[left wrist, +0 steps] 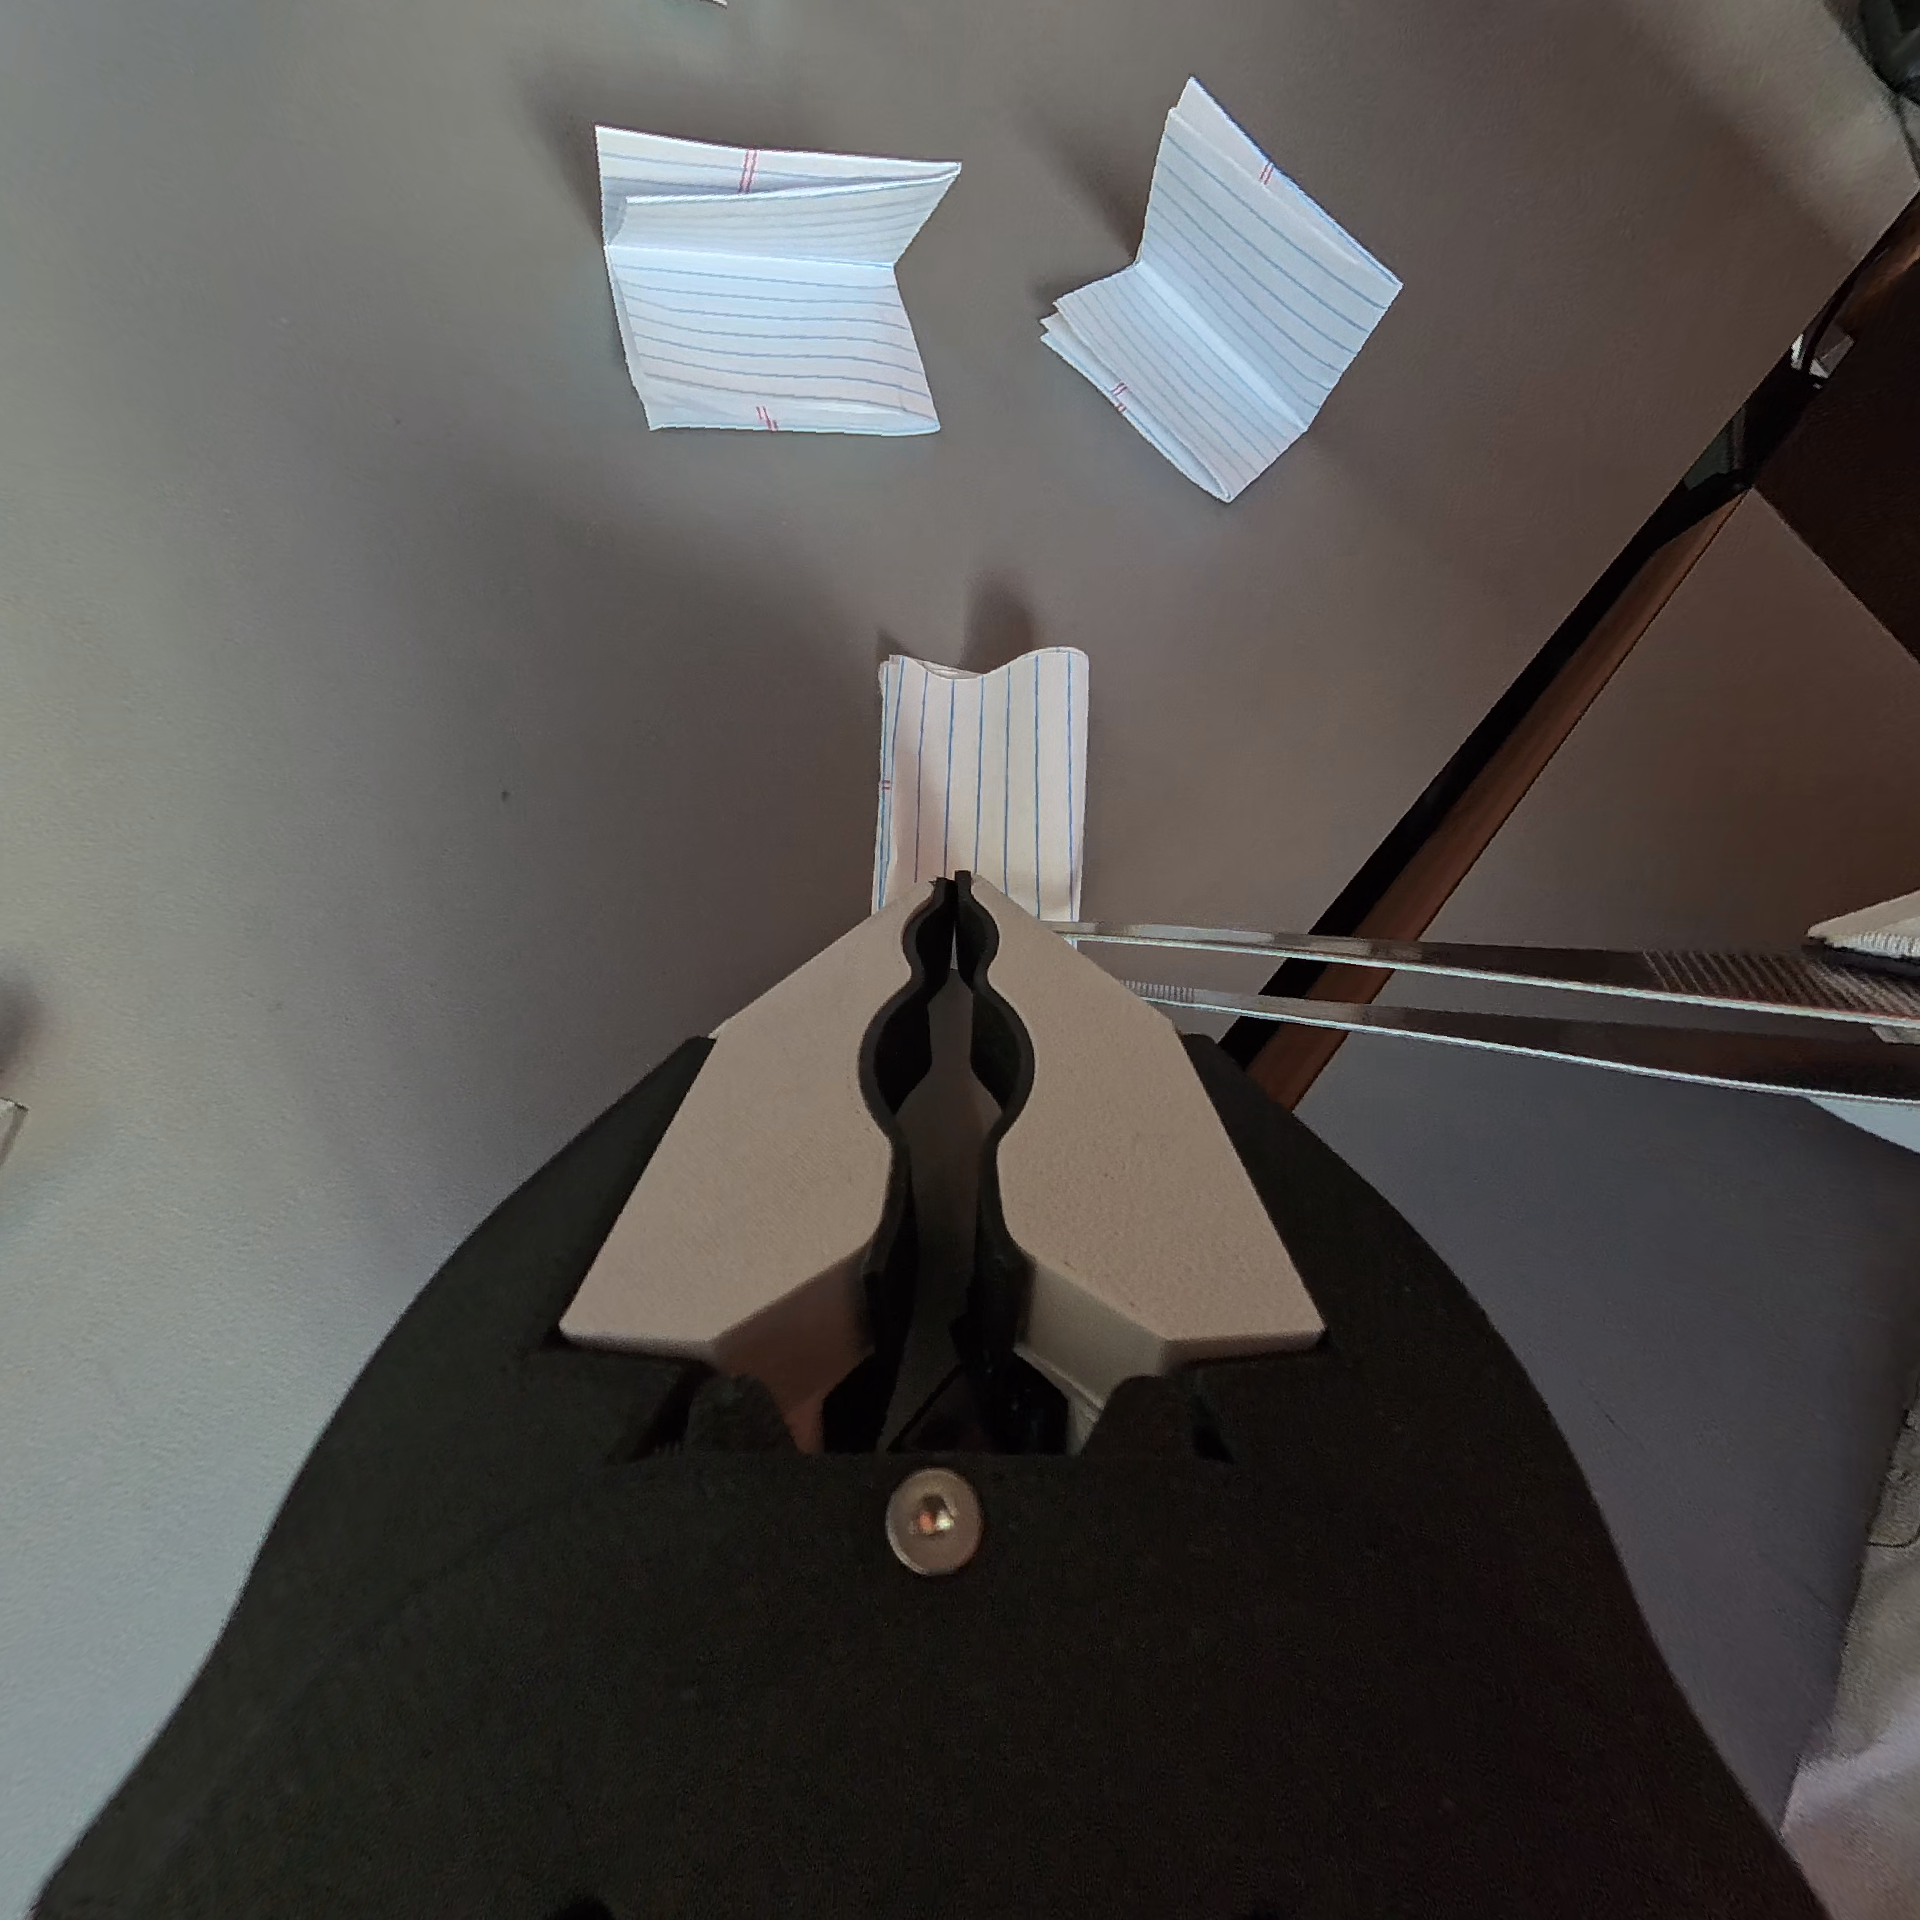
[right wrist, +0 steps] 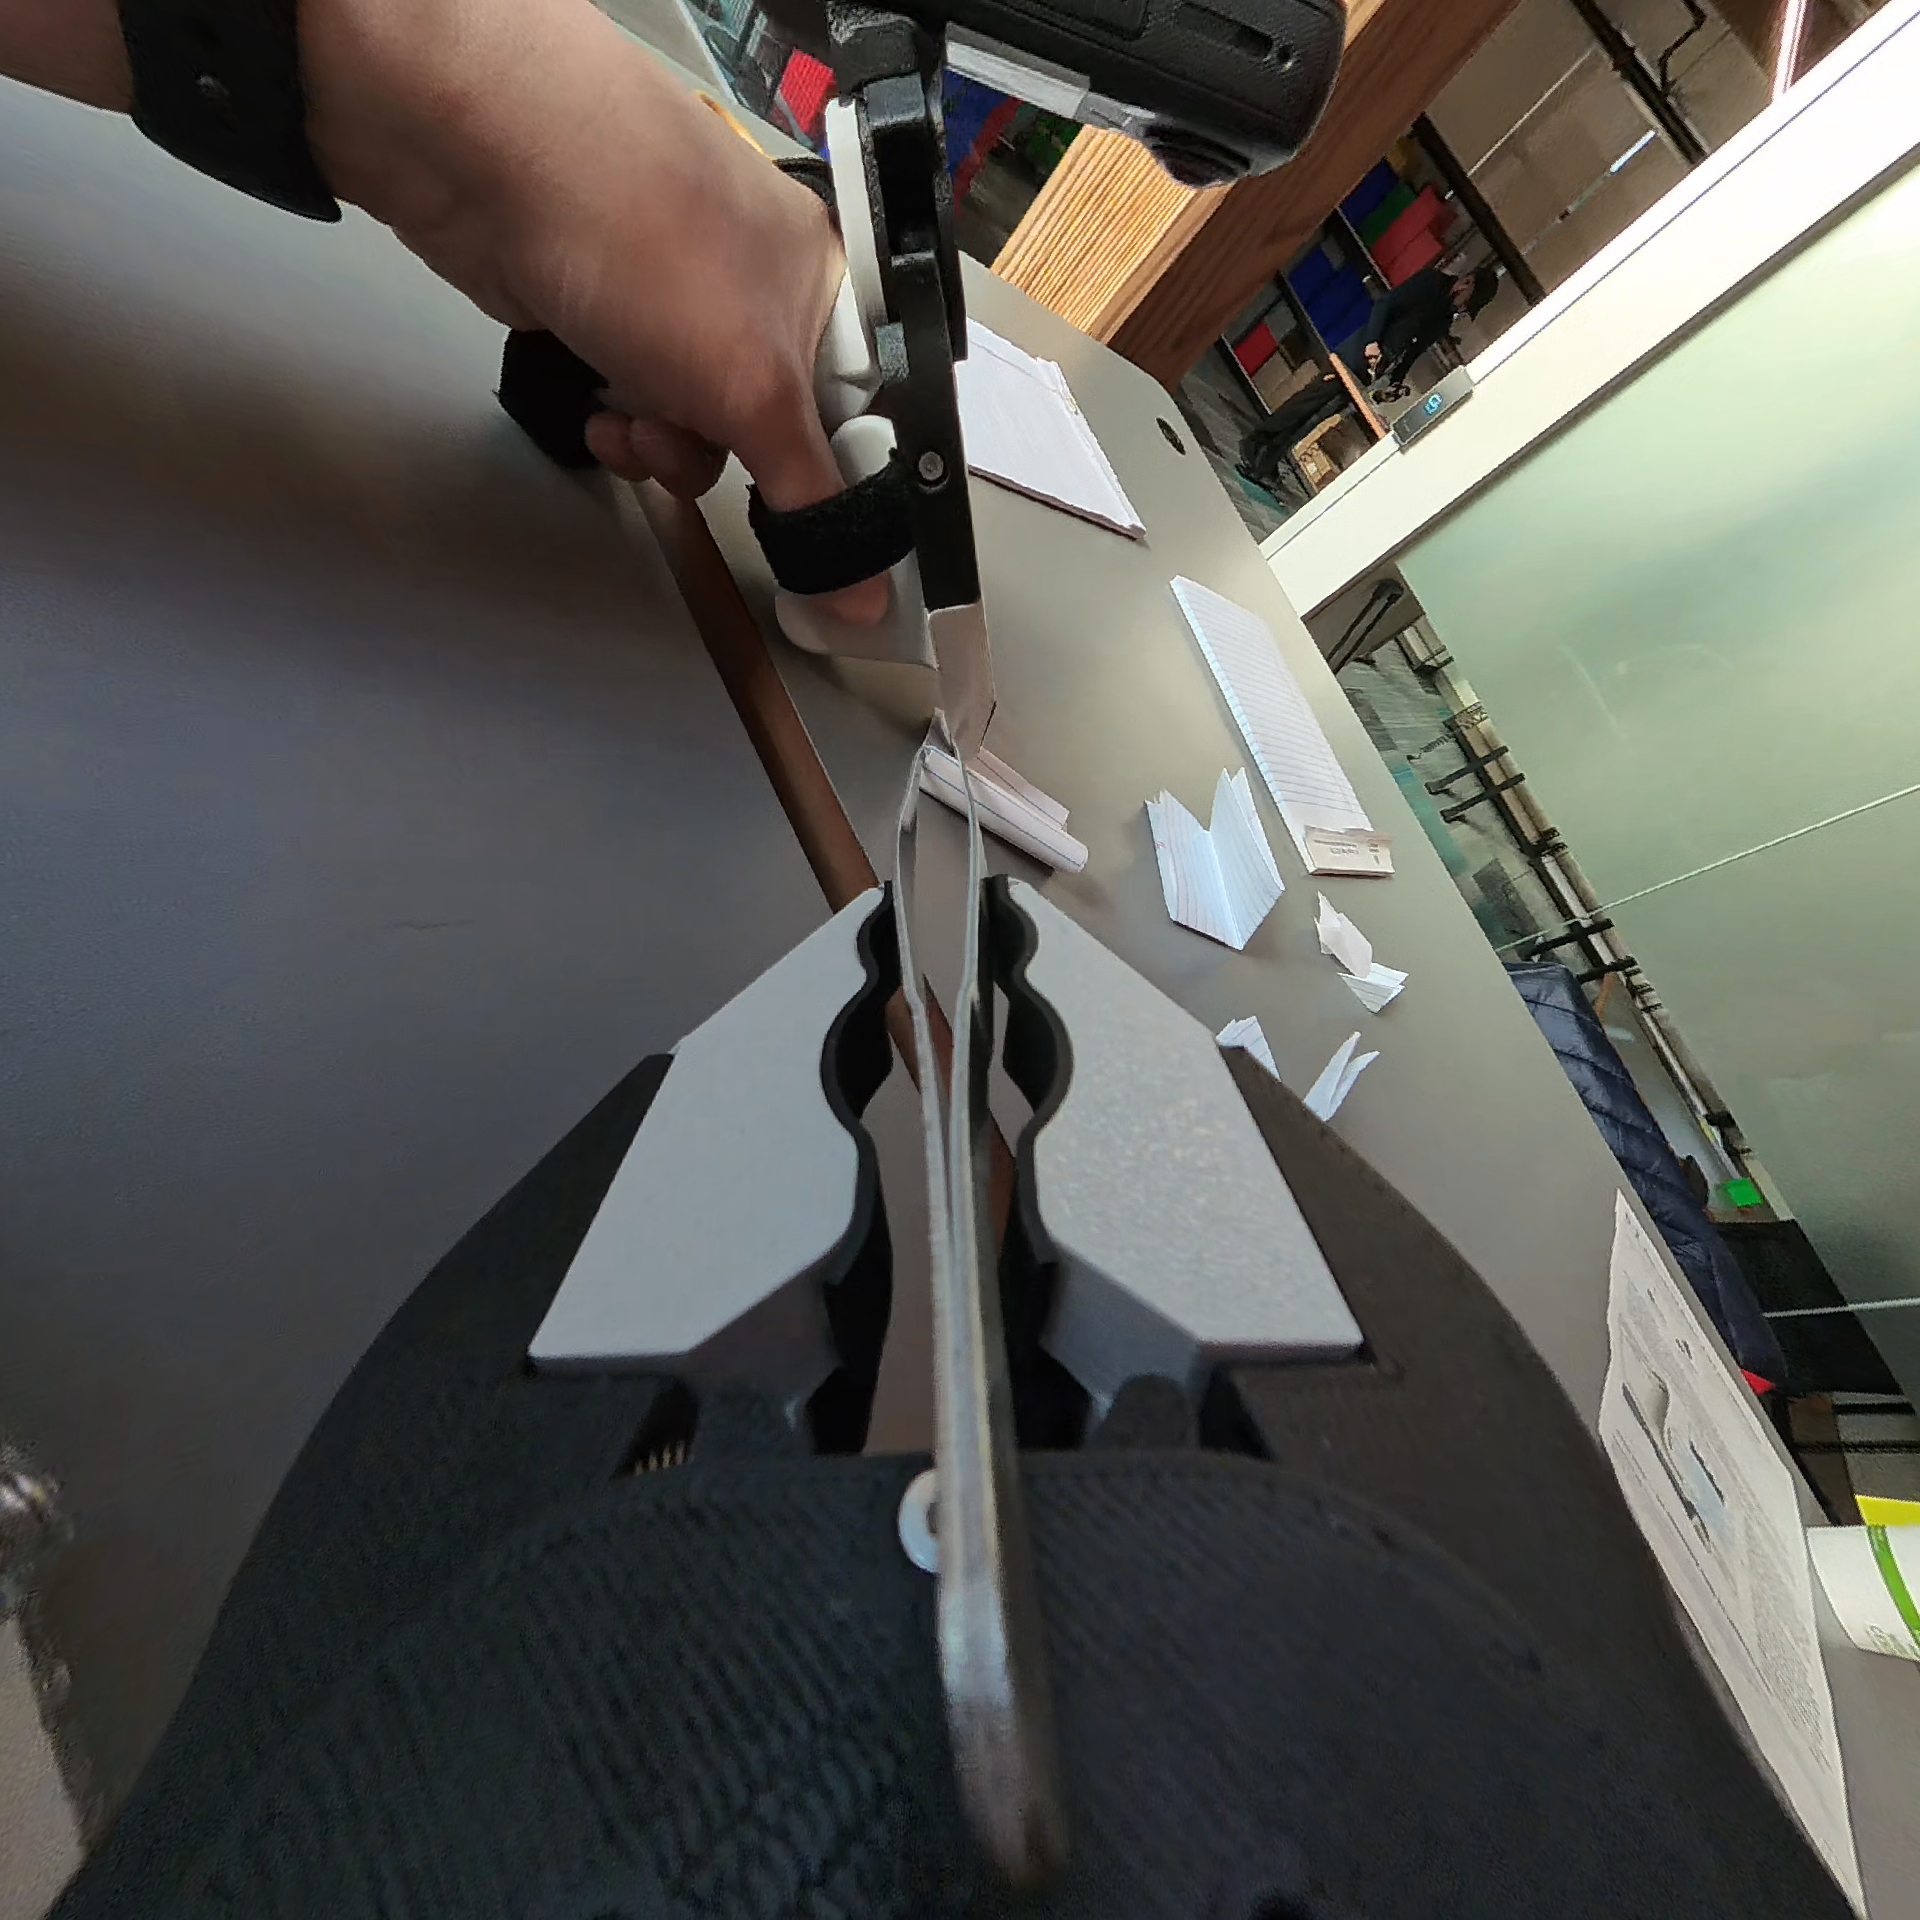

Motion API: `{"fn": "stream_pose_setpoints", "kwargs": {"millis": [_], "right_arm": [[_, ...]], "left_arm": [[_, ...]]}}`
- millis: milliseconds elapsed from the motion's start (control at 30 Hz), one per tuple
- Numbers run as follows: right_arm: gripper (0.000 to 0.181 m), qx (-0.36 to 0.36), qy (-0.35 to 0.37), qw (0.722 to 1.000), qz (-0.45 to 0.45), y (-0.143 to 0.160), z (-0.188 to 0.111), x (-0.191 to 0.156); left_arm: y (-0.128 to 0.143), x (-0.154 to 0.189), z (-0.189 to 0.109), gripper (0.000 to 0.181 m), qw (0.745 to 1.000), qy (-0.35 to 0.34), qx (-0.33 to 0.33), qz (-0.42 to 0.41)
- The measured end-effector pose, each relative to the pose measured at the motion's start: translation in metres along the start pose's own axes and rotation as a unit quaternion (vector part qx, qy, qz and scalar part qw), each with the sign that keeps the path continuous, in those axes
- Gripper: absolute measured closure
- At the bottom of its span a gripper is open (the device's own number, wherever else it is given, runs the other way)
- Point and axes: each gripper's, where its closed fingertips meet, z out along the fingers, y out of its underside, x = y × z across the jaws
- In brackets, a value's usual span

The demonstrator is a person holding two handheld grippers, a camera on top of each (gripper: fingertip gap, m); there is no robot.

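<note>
Folded strip of lined paper (left wrist: 982,790) lies on the grey table (left wrist: 312,623), its near end at the tip of the left gripper (left wrist: 957,883) — jaws pressed together there, closed on the paper's edge or right at it, contact point hidden by the fingers. Long metal tweezers (left wrist: 1455,977) come in from the right, tips reaching the same near end of the strip just beside the left gripper's right finger; the two blades stand slightly apart. Right gripper (right wrist: 940,894) clamps those tweezers (right wrist: 951,1143) between its narrow-set fingers, blades running forward toward the rolled-looking paper piece (right wrist: 1003,805). In the right wrist view a person's hand (right wrist: 623,260) holds the left gripper (right wrist: 961,675) from above, a black strap around one finger. Farther up the table in the left view: two more folded lined sheets, one left (left wrist: 769,301), one right (left wrist: 1226,301), well apart from the strip. Right view also shows a lined notepad (right wrist: 1273,717), a stack of paper (right wrist: 1039,447), a half-open folded sheet (right wrist: 1210,862) and small paper scraps (right wrist: 1361,956) along the table; printed sheet (right wrist: 1714,1538) at the near right edge.
</note>
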Motion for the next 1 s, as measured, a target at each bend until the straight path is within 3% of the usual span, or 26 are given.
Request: {"fn": "stream_pose_setpoints", "kwargs": {"millis": [367,667,867,1000], "right_arm": [[0.166,-0.022,0.054,0.998,0.028,-0.003,0.002,-0.012],[0.166,-0.016,0.082,0.992,0.090,0.002,0.003,-0.010],[0.166,-0.053,0.136,0.982,0.118,0.004,0.003,-0.005],[0.166,-0.101,0.182,0.975,0.084,-0.009,0.006,-0.016]], "left_arm": [[-0.001,0.000,0.001,0.181,0.999,0.026,-0.004,-0.047],[-0.001,-0.001,0.001,0.181,1.000,0.019,-0.004,-0.022],[-0.003,0.000,0.003,0.181,0.999,0.042,-0.012,-0.025],[-0.003,0.000,0.003,0.181,0.997,0.062,-0.017,-0.047]]}}
